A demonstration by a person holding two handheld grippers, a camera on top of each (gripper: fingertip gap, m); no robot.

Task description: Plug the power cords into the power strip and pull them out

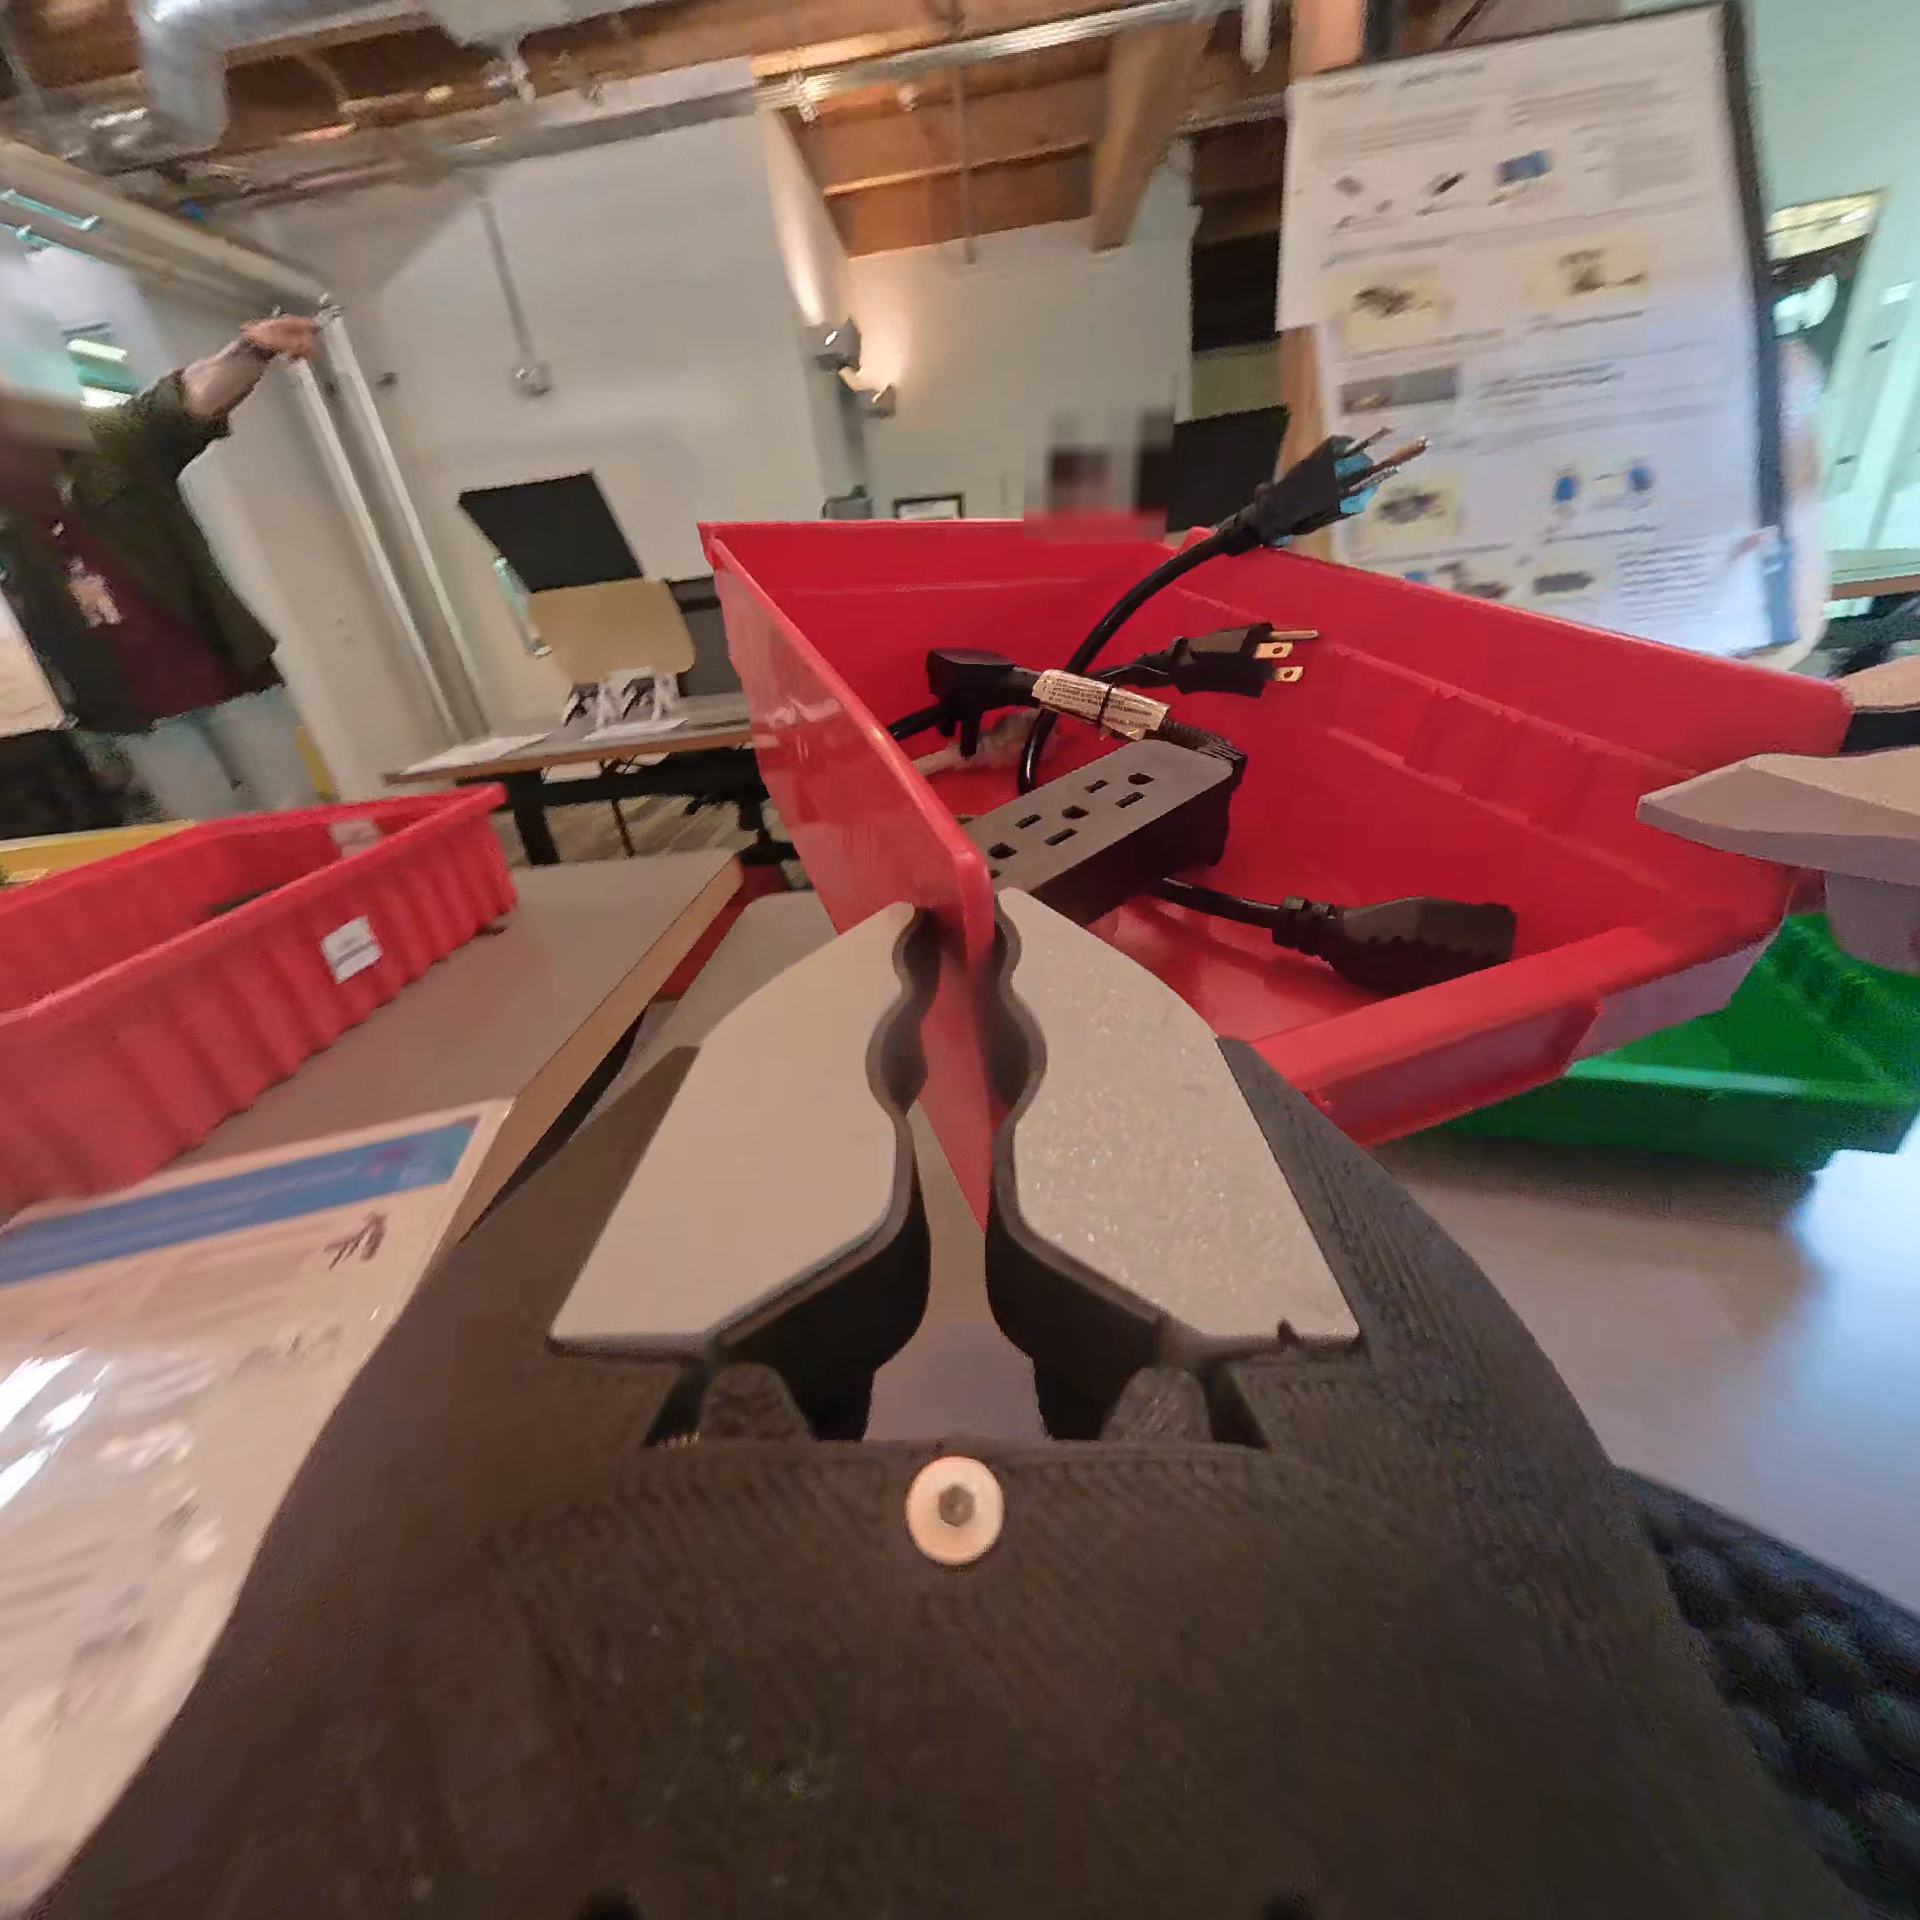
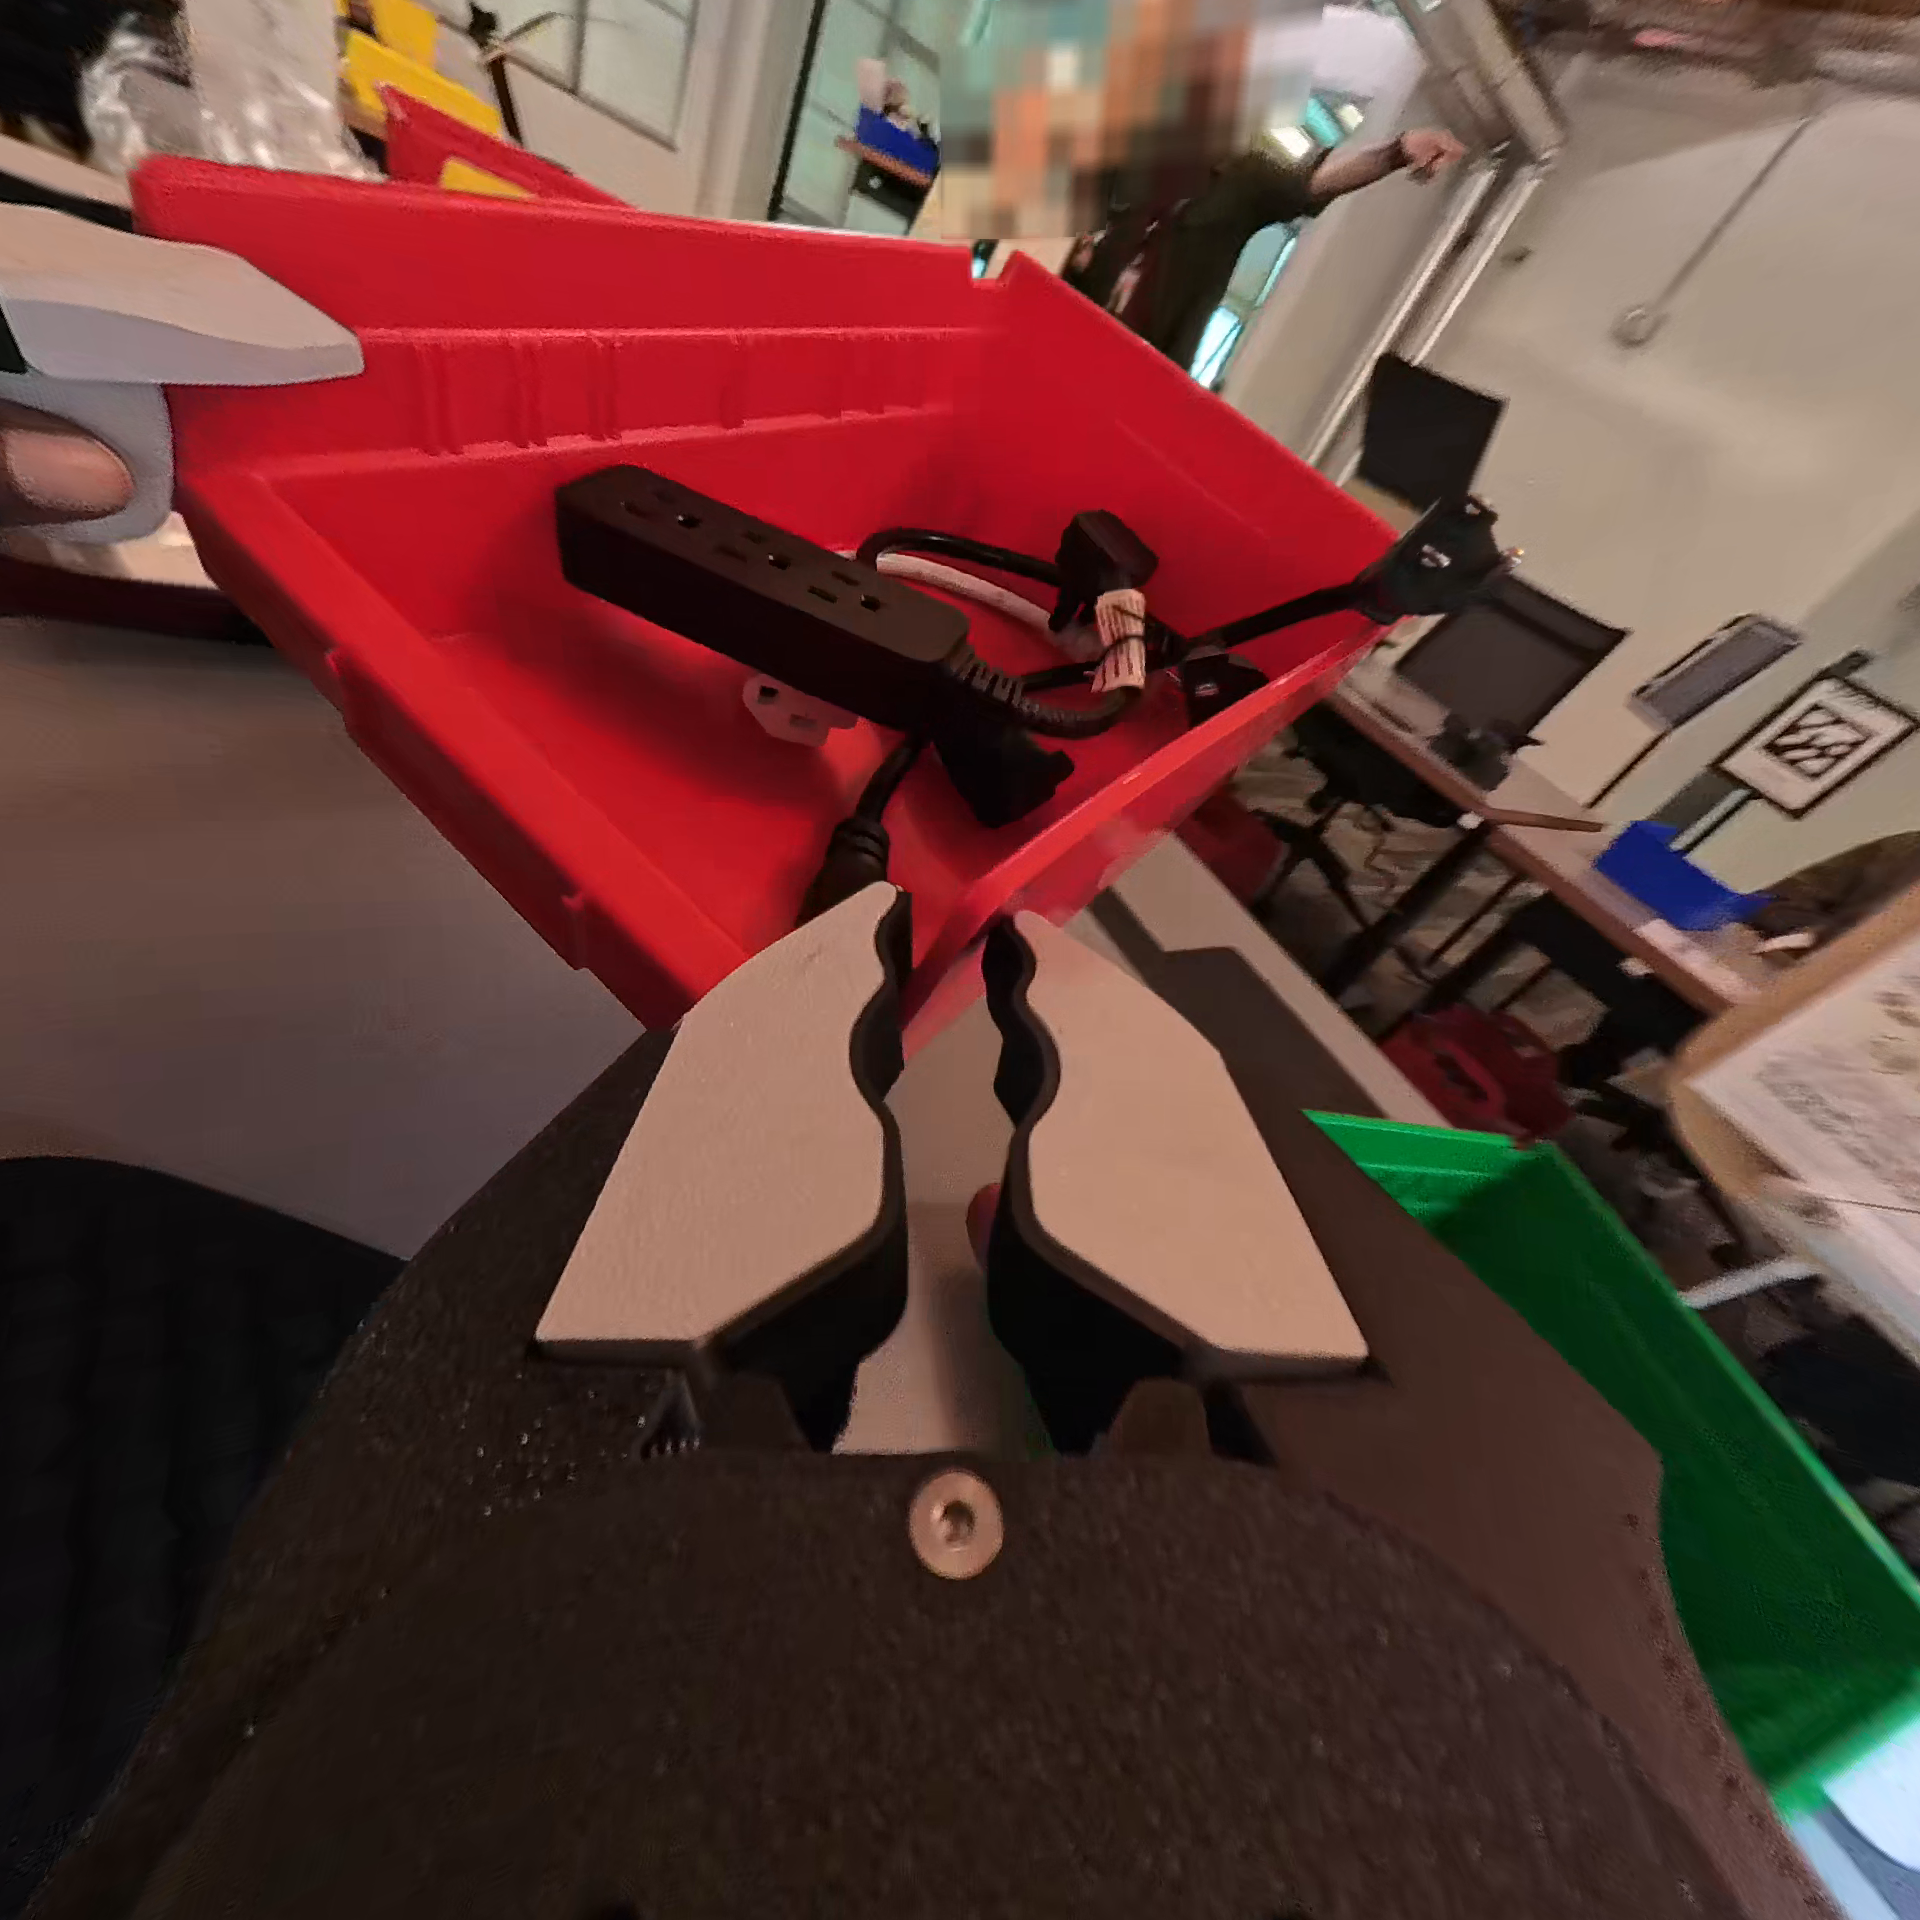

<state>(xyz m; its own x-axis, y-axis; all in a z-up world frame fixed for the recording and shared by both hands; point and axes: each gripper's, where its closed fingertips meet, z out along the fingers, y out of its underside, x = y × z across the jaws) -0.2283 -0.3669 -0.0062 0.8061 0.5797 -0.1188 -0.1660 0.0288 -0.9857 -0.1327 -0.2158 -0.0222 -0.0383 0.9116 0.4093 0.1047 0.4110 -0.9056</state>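
Through the left wrist view, my left tongs [image 1: 961, 935] are closed down on the thin side wall of the red bin [image 1: 1455, 748], pinching the plastic between the wavy pads; I hold it there, I judge, to lift and tip the bin, which looks raised off the desk [image 1: 1662, 1299] above a green bin [image 1: 1714, 1081]; inside lies the black power strip [image 1: 1101, 821], its long axis running from near my tongs away and to the right, sockets facing up; its own cable leaves the far end, bundled with a paper tag; one cord's plug [image 1: 1236, 655] lies with prongs pointing right, another plug [image 1: 1320, 488] pokes up over the far rim, and a black connector [image 1: 1423, 940] lies on the bin floor; nothing is plugged in yet; my right tongs [image 1: 1766, 810] show at the right edge. Through the right wrist view, my right tongs [image 2: 951, 935] straddle the opposite wall's edge, nearly shut; whether they truly grip it I cannot tell; the bin [image 2: 623, 343] tilts steeply; the strip [image 2: 758, 592] lies lengthwise from upper left to lower right, cable end toward the tangled cords [image 2: 1101, 623]; my left tongs [image 2: 177, 312] show at the far left rim.
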